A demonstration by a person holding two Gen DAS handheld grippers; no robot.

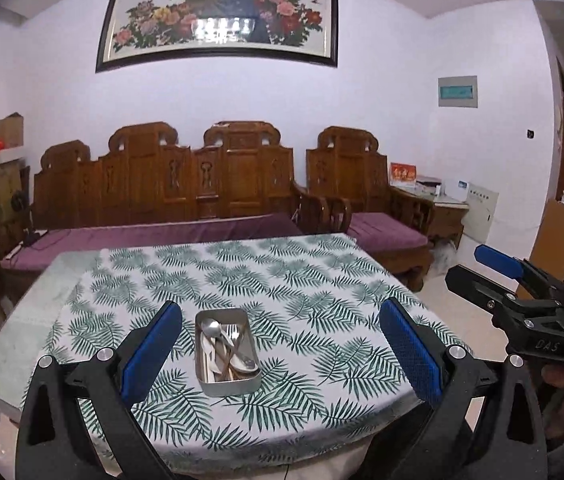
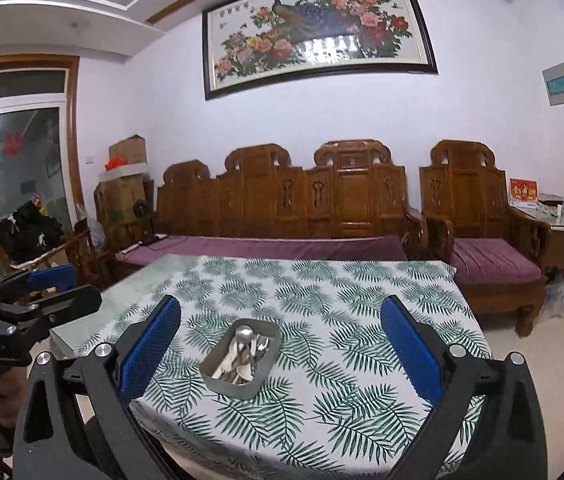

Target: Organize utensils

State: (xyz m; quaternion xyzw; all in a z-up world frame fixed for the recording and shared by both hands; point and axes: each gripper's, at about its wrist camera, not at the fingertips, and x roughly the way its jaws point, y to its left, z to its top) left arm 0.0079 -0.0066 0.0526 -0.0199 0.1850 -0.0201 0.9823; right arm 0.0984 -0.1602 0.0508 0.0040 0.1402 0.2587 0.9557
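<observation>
Utensils [image 1: 227, 350], spoons and a fork, lie jumbled in a rectangular metal tin [image 1: 229, 388] on the leaf-print table [image 1: 322, 280]. Left tongs [image 1: 282, 350] are spread wide and empty, the tin ahead between their blue pads. Right tongs [image 2: 282, 350] gape equally wide, empty, the tin ahead, nearer their left pad.

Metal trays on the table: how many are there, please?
1. The metal tray stands on the leaf-print tablecloth near the front edge, with utensils piled inside. Both views show no second tray on the table.
</observation>
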